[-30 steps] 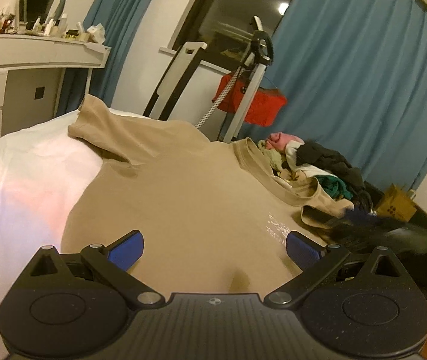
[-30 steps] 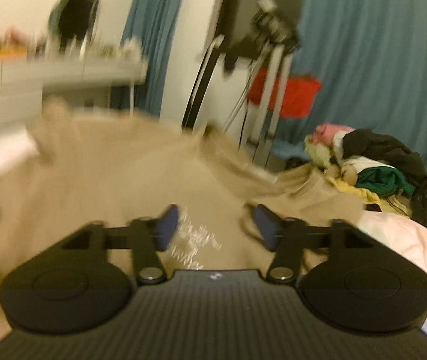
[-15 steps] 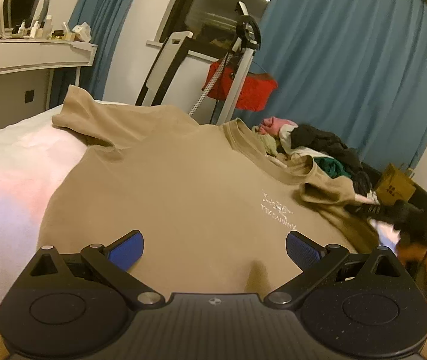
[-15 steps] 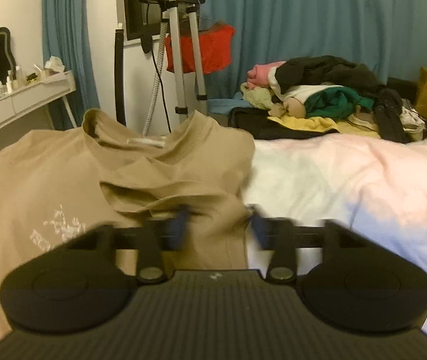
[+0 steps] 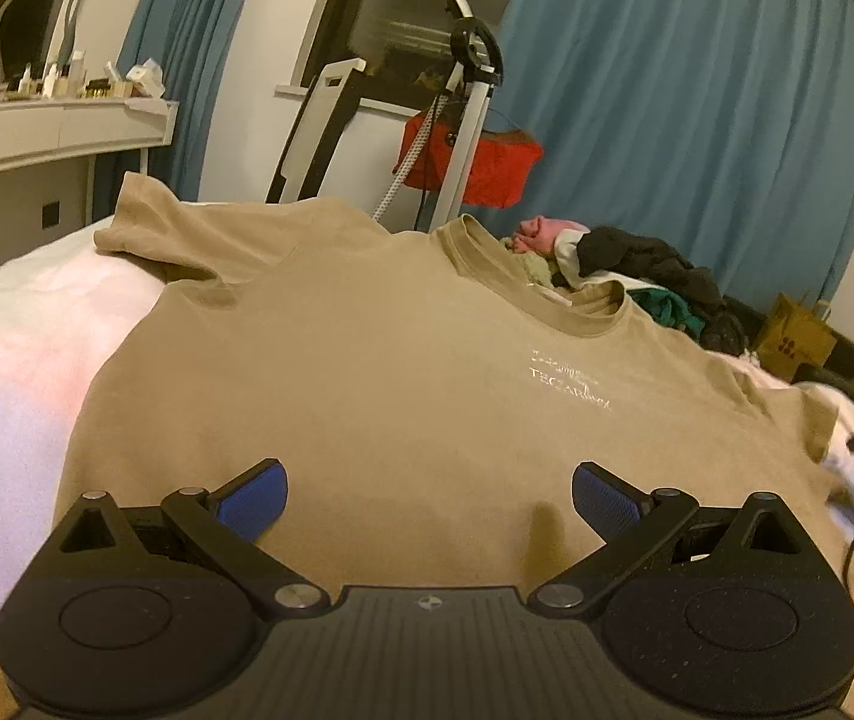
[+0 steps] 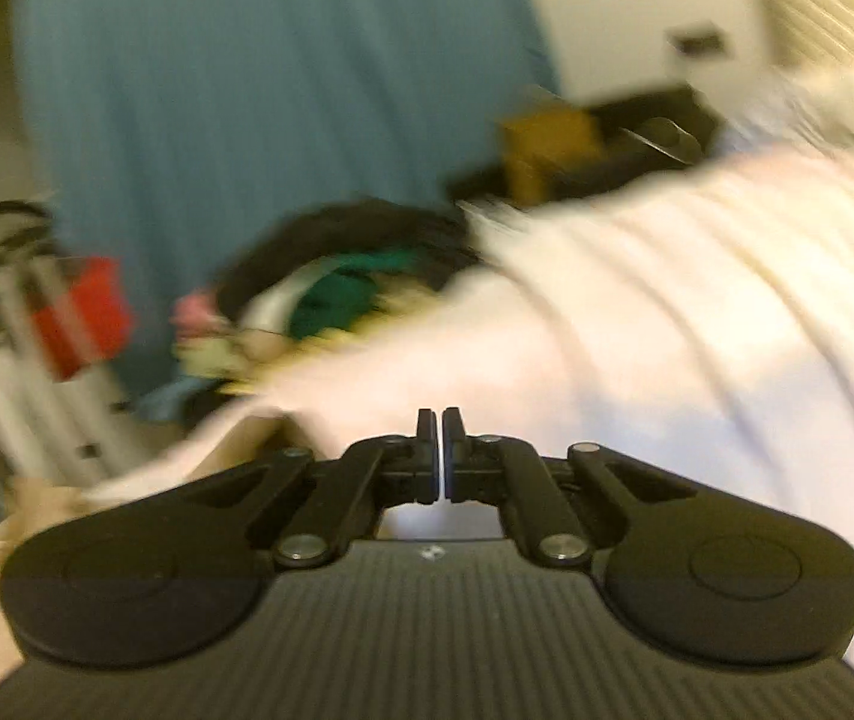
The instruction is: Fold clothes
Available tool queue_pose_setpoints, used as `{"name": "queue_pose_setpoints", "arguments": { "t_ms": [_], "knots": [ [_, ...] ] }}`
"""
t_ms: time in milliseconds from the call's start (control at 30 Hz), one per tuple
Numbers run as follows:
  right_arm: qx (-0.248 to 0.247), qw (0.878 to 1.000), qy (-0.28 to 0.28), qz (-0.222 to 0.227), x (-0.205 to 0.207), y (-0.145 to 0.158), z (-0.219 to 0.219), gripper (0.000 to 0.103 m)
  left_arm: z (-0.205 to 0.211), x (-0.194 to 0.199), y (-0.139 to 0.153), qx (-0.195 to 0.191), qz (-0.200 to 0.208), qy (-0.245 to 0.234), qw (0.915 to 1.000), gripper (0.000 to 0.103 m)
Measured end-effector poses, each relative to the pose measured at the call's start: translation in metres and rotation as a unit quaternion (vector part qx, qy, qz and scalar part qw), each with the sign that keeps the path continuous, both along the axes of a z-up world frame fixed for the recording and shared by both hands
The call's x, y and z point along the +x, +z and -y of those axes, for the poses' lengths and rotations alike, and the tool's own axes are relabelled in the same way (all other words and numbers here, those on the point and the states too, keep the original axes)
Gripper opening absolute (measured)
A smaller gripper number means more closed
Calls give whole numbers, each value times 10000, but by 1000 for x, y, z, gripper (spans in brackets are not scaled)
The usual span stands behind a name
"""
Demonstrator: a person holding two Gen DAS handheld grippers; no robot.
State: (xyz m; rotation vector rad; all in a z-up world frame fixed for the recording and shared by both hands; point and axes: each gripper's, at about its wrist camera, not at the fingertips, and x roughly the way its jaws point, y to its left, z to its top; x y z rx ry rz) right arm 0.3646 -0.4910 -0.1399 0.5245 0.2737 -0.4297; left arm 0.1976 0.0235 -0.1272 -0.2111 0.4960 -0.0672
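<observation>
— Where do the tools stand?
— The left gripper point(image 5: 430, 495) hovers with its blue pads point(image 5: 252, 501) spread wide, low over the tan T-shirt point(image 5: 402, 360). The right gripper point(image 6: 440, 429) has its fingers drawn together on nothing — its view is blurred.
— And the shirt?
— Spread flat, front up, on the white bed point(image 5: 12, 354); a clothes pile point(image 5: 637, 264) lies beyond the collar.
</observation>
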Motion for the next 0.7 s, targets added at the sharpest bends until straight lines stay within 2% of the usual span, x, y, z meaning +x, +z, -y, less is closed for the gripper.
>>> {"name": "queue_pose_setpoints", "arguments": {
  "t_ms": [100,267,433,467,500,533,567,600,700],
  "knots": [
    [538,9983,-214,-105,-4,-22,27,4,5,2,-2,200,-56,28,9998,102],
    [150,9993,197,-270,-10,-7,7,6,17,1,-3,610,-20,-71,9981,102],
    [-3,9960,785,-423,-52,31,-22,10,22,-8,1,884,120,-220,9958,102],
    [-33,9949,902,-453,-60,39,-28,18,22,-11,2,898,137,-261,9955,102],
    [-64,9936,1019,-483,-68,46,-34,31,23,-14,4,895,135,-299,9954,102],
    [-95,9922,1136,-514,-77,54,-40,60,24,-18,6,886,121,-345,9954,102],
    [-142,9909,1247,-491,-90,63,-46,83,25,-23,8,876,105,-392,9953,102],
    [-204,9897,1352,-425,-106,75,-53,87,26,-28,10,862,93,-462,9952,102],
    [-284,9870,1554,-296,-152,97,-68,85,36,-48,21,813,65,-780,9936,101]
  ]
}}
